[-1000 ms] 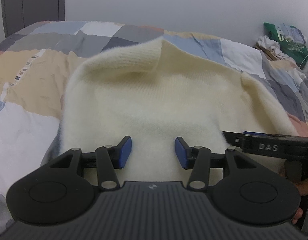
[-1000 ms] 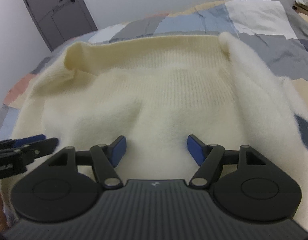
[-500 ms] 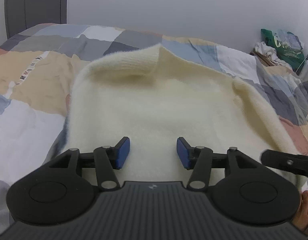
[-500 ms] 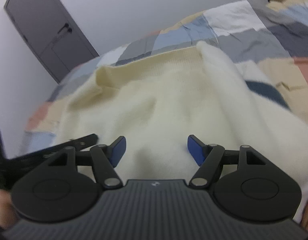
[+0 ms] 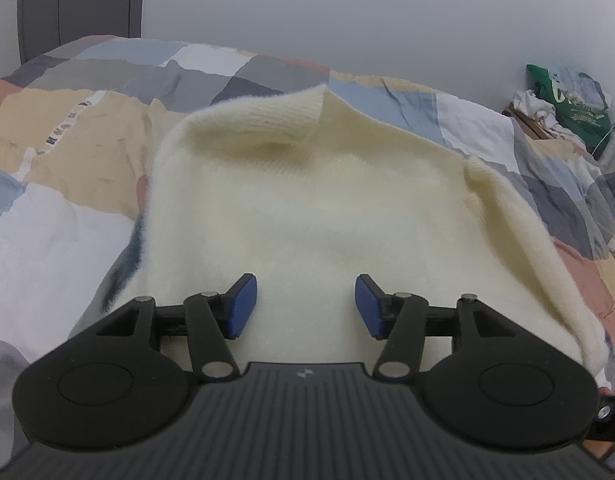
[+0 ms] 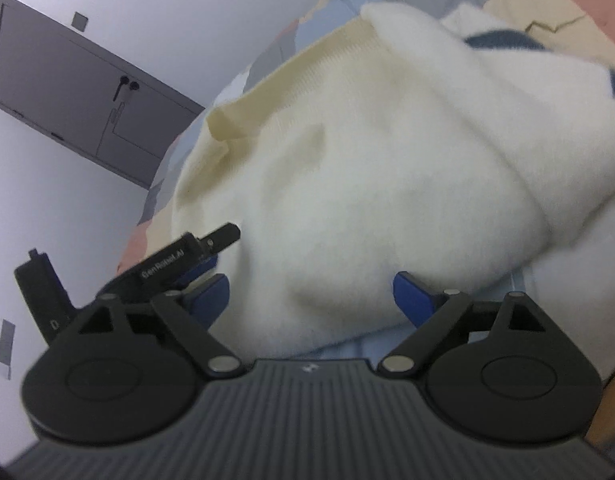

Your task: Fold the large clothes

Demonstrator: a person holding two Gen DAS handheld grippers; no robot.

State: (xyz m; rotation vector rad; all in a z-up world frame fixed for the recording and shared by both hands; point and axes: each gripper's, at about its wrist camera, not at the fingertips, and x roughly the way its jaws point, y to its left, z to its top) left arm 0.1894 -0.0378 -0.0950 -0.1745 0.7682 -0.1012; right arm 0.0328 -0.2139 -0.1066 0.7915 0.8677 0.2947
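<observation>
A cream knitted sweater [image 5: 315, 208] lies folded on the patchwork bedspread [image 5: 67, 184], ribbed hem at the far end. My left gripper [image 5: 305, 306] is open and empty, just above the sweater's near edge. My right gripper [image 6: 311, 300] is open and empty, tilted, with the sweater [image 6: 367, 184] bulging between its blue pads; I cannot tell if they touch it. The left gripper's body [image 6: 179, 264] shows at the left of the right wrist view.
A grey door [image 6: 83, 96] stands in the white wall beyond the bed. A pile of clothes and a green bag [image 5: 567, 100] sit at the bed's far right corner. The bedspread [image 6: 555, 20] extends on all sides.
The right gripper has swung away to the right and rolled, so its view is tilted and it left the left wrist view. The left gripper has pulled back slightly. Both stayed open.
</observation>
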